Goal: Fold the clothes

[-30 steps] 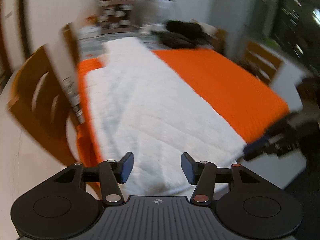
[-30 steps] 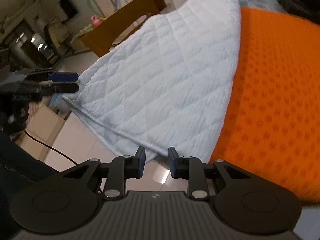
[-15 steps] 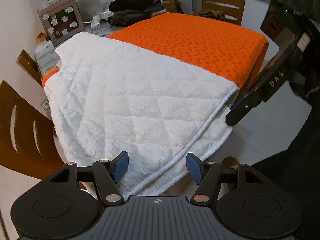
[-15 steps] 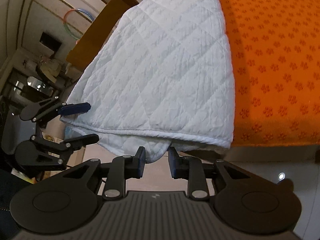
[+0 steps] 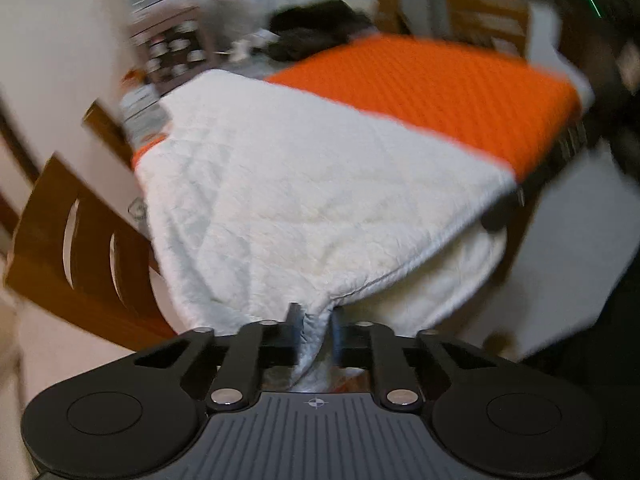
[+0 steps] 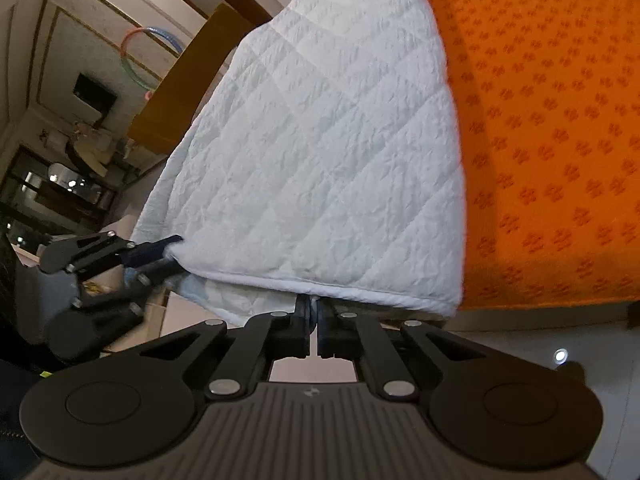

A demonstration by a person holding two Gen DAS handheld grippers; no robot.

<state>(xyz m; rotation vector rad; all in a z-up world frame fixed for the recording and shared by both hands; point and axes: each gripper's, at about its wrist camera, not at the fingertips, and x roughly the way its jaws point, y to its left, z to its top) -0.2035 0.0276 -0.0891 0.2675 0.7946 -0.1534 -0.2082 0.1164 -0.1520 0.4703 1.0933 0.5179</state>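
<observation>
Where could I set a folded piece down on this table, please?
The orange cloth is bare from the white quilted piece across to its far edge. It is crowded at the far end, where dark clothes and boxes sit.

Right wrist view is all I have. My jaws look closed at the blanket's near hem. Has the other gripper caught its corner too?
Observer: Yes. In the left wrist view the left gripper is shut on a bunched corner of the white blanket.
Operator: Does any blanket hang off the table there?
Observer: Yes, a lower layer droops below the hem, over the near edge of the orange cover.
Operator: What lies beyond the far end?
Observer: A dark garment, blurred, and a box to its left.
Operator: Anything beside the blanket's left side?
Observer: A wooden chair, close against it.
</observation>
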